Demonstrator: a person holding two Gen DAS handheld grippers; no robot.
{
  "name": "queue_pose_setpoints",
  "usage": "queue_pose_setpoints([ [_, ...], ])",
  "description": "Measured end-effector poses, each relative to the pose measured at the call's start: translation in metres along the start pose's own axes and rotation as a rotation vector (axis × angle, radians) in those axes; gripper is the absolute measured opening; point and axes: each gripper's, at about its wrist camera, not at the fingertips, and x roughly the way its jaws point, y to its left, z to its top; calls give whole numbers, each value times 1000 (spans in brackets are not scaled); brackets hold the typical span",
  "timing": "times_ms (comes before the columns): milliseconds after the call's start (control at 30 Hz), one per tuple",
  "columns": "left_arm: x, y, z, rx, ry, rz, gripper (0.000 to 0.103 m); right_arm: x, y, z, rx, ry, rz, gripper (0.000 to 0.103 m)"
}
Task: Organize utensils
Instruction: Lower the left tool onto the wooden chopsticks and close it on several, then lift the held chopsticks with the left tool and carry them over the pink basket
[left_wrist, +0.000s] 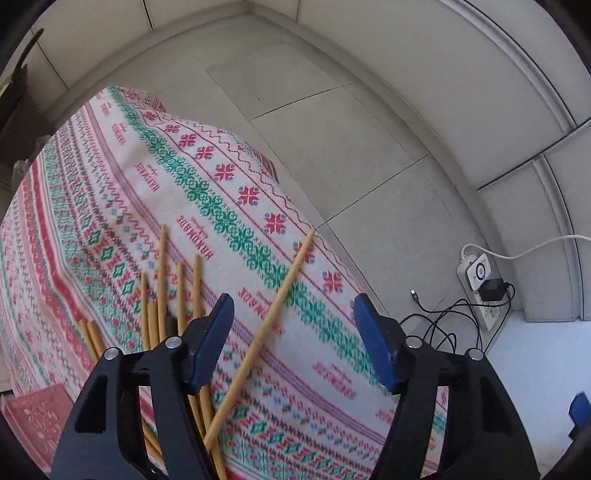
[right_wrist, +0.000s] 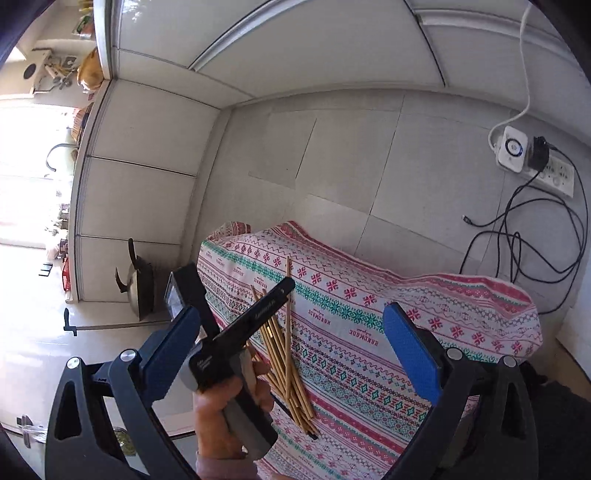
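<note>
left gripper (left_wrist: 293, 325): jaws apart, nothing clamped, poised over a stray chopstick (left_wrist: 266, 332) to gather it | chopsticks (right_wrist: 284, 354): loose heap on the worktop (right_wrist: 369, 332) near its left edge | right gripper (right_wrist: 291, 354): jaws apart, empty, waiting

Tan wood chopsticks (left_wrist: 258, 332); tablecloth (left_wrist: 110, 206) white w/ red & green knit-style bands; gripper pads (left_wrist: 373, 343) blue; floor tiles (left_wrist: 332, 122) grey.
</note>
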Motion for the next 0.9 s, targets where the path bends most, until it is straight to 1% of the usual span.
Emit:
queue_pose_setpoints([
  [33,5,0,2,4,9,-1,57,1,-1,2,3,7,-3,96],
  [100,11,-1,4,13,20,-15,53,2,-2,3,3,6,-12,96],
  [133,14,-2,4,19,26,-14,48,3,-2,3,-1,3,-15,96],
  [167,20,-2,4,23,39,-5,36,2,-1,3,-5,0,-20,96],
  [200,24,-1,4,26,47,14,30,2,0,3,-10,-4,-26,96],
  [233,23,-1,2,33,27,32,24,3,1,3,-14,-8,-33,96],
  [267,24,-1,1,30,24,43,16,3,1,2,-16,-11,-38,96],
  [300,25,-1,-1,26,19,50,11,4,1,2,-20,-11,-44,96],
  [367,23,7,-7,15,13,45,6,7,2,2,-37,-10,-60,96],
  [433,19,12,-15,2,-7,46,5,12,5,2,-55,-11,-86,96],
  [500,9,23,-30,-25,-33,38,5,21,7,1,-73,1,-113,96],
  [600,-23,37,-50,-67,-96,-22,5,39,13,0,-126,26,-179,96],
  [667,-54,48,-71,-89,-154,-56,5,54,23,-2,-193,25,-232,96],
  [733,-93,59,-97,-97,-225,-81,5,74,38,-7,-306,26,-298,96],
  [767,-108,58,-107,-97,-257,-88,5,87,46,-11,-363,25,-319,96],
  [833,-143,62,-129,-103,-329,-100,5,111,57,-21,-434,63,-339,96],
  [900,-181,69,-155,-117,-415,-118,5,141,68,-30,-478,126,-351,96],
])
